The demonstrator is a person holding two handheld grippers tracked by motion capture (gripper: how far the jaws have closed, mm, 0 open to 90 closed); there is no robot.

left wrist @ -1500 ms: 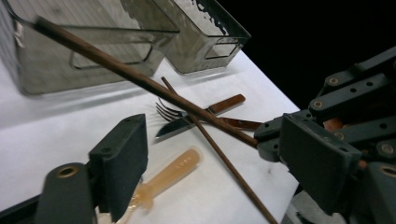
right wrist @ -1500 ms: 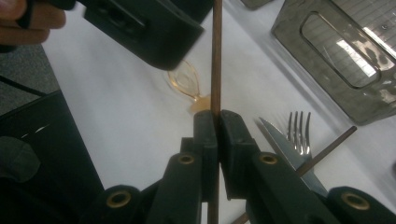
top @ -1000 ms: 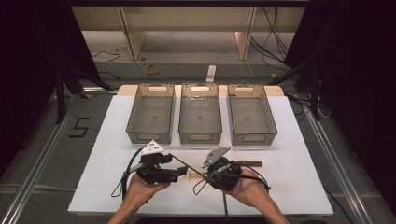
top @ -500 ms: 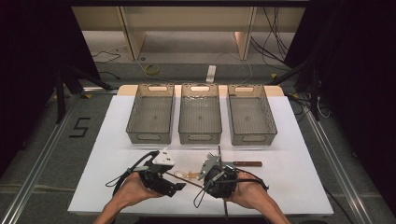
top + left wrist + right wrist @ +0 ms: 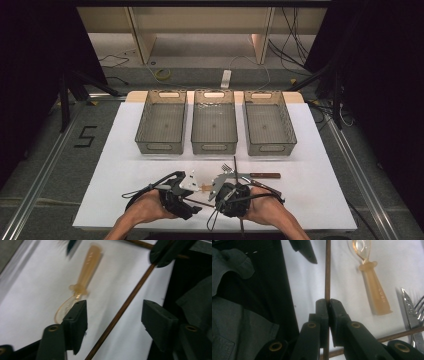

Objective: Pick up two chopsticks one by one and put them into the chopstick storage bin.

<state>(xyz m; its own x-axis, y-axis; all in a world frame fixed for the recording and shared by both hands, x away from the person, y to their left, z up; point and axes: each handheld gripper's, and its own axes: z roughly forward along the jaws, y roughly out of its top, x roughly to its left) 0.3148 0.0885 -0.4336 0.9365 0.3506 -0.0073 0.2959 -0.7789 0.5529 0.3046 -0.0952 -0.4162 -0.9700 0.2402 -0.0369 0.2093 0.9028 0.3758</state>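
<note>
My right gripper (image 5: 328, 301) is shut on a thin brown chopstick (image 5: 327, 270) that runs straight out from its tips. That chopstick (image 5: 130, 297) crosses diagonally between the jaws of my left gripper (image 5: 113, 305). These jaws have just been closing but stand apart, and neither pad touches the stick. An amber plastic spoon (image 5: 83, 277) lies on the white sheet just past one left pad, bowl toward me. In the high view both grippers, left (image 5: 192, 201) and right (image 5: 226, 194), sit close together near the table's front edge with the spoon (image 5: 205, 188) between them.
Three grey mesh bins (image 5: 161, 146) (image 5: 214, 147) (image 5: 268, 147) stand in a row at the back of the white table (image 5: 115, 175). A fork (image 5: 229, 169), a brown-handled knife (image 5: 260, 175) and a second chopstick (image 5: 398, 335) lie just beyond my right gripper.
My left hand has slid toward the front edge and closer to the right gripper, and its jaws have narrowed around the chopstick. The right gripper has stayed put, still clamped on the stick.
</note>
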